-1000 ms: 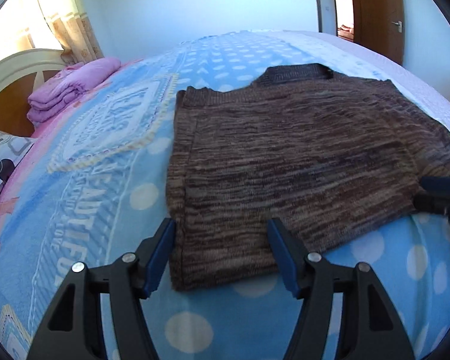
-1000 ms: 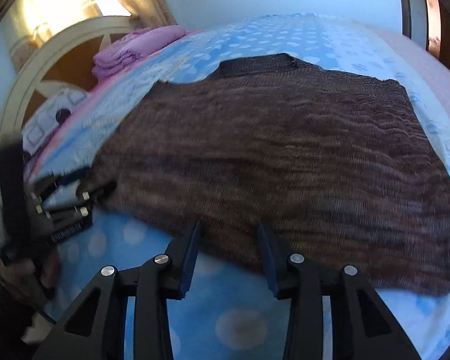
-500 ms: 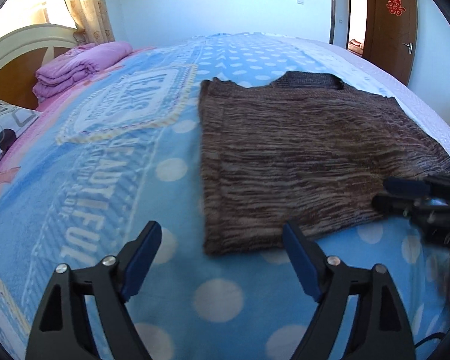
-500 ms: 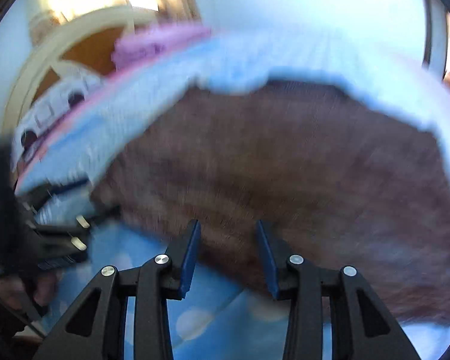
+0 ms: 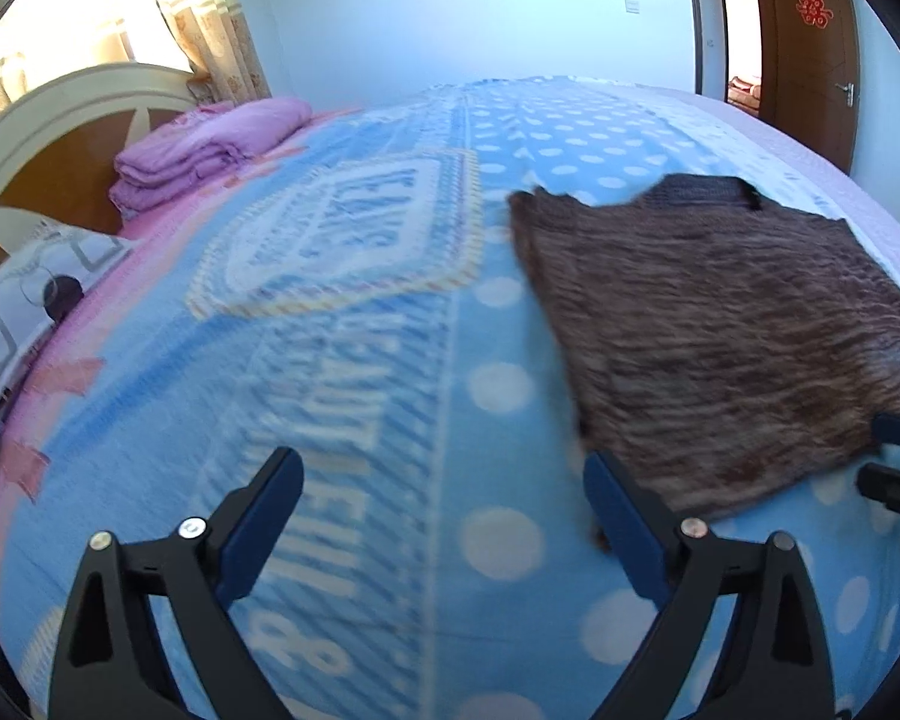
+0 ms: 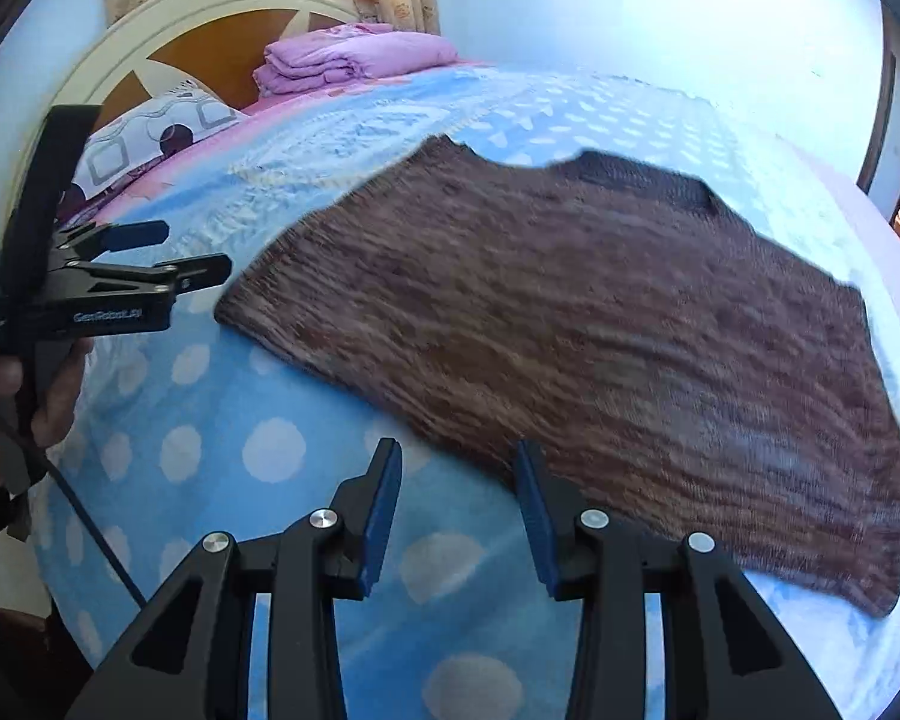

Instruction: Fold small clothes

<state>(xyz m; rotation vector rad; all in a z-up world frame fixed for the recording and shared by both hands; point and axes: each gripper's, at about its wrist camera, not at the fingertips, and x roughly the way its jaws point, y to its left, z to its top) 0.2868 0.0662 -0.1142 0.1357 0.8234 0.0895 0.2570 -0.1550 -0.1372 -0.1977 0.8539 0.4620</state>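
Across blue polka-dot bedspread [image 6: 270, 450]: flat brown knitted sleeveless sweater [image 6: 600, 330], unfolded. Left gripper [image 5: 444, 516] wide open, empty, beside hem corner. Right gripper [image 6: 459, 510] half open, empty, at hem. Probably soft, limp, stretchy; best pinched at hem corners.

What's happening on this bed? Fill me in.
A person holds two grippers over a brown sweater spread flat on the bed. The left gripper and the right gripper are both open and empty, near the sweater's close edge. No fold shows in it.
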